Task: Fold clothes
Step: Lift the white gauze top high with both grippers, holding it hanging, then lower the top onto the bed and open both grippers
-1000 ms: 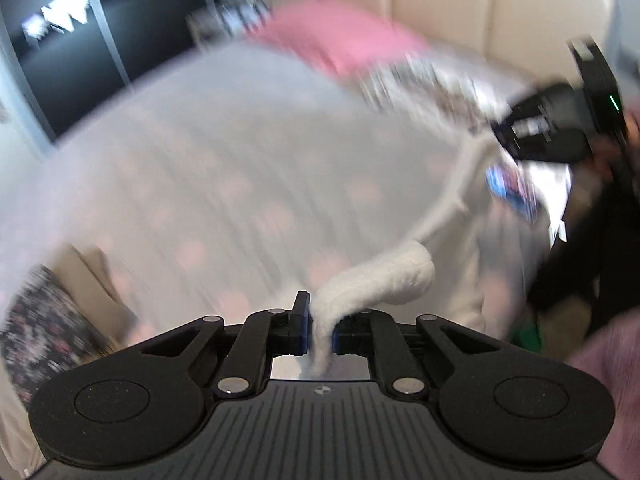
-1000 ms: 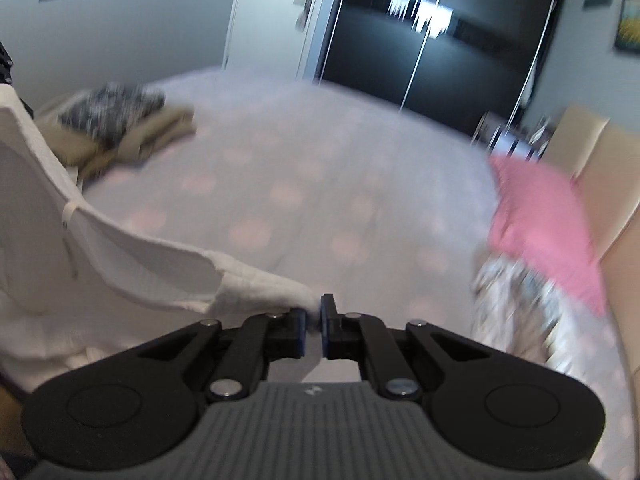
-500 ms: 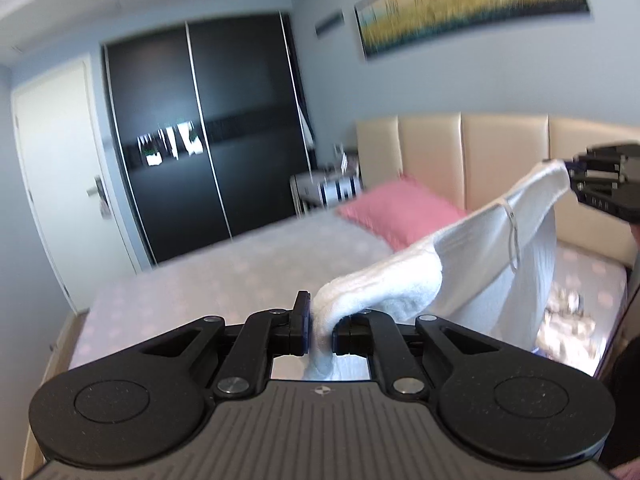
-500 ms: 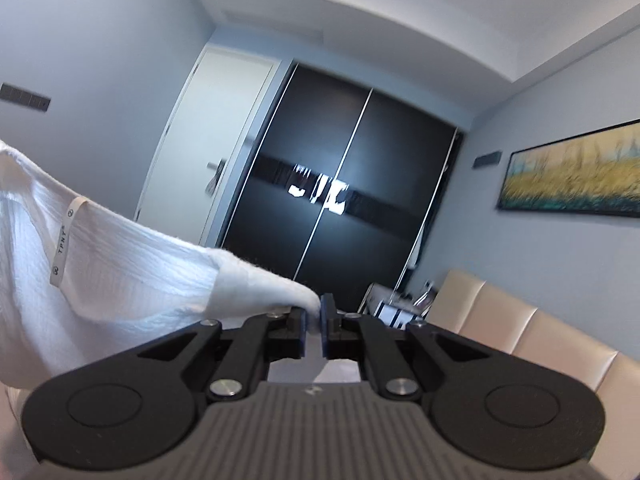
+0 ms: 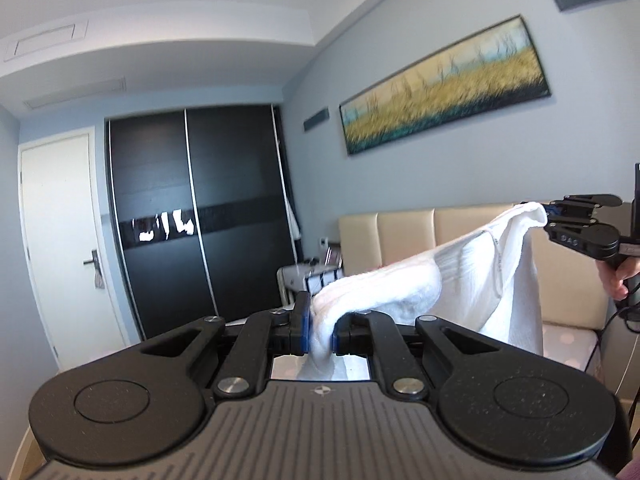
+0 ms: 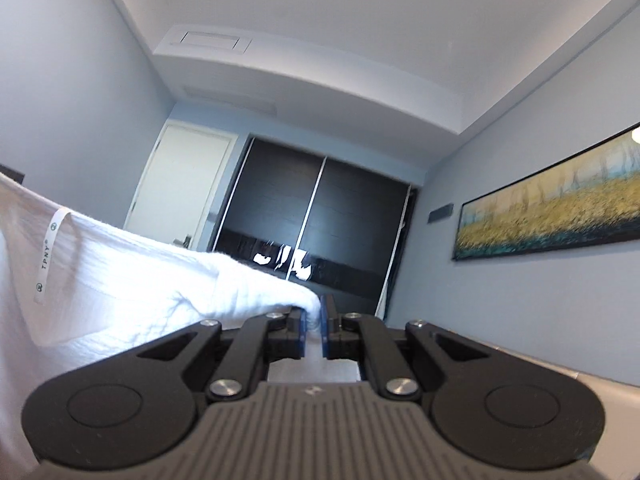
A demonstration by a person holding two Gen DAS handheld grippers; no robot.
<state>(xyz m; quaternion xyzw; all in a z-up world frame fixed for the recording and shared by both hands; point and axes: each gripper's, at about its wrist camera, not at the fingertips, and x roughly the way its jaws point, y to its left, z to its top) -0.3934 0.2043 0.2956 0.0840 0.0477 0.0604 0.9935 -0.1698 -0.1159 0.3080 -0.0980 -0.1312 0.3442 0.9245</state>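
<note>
A white textured garment (image 5: 472, 276) hangs stretched in the air between both grippers. My left gripper (image 5: 320, 330) is shut on one thick corner of it, the cloth bunched between the blue pads. In the left wrist view the right gripper (image 5: 550, 214) pinches the other corner at the far right, held by a hand (image 5: 618, 284). In the right wrist view my right gripper (image 6: 314, 322) is shut on the white garment (image 6: 132, 276), which spreads to the left with a small label loop (image 6: 50, 254) showing. The lower part of the garment is hidden below both views.
Both cameras tilt up at the room. A black sliding wardrobe (image 5: 196, 216) and a white door (image 5: 64, 240) stand ahead, and a long painting (image 5: 444, 84) hangs above a beige padded headboard (image 5: 424, 232). A strip of dotted bed sheet (image 5: 568, 334) shows at the right.
Both grippers have risen and tilted upward with the garment, so the bed, the pink pillow and the folded stack have dropped out of view. The grips have not changed.
</note>
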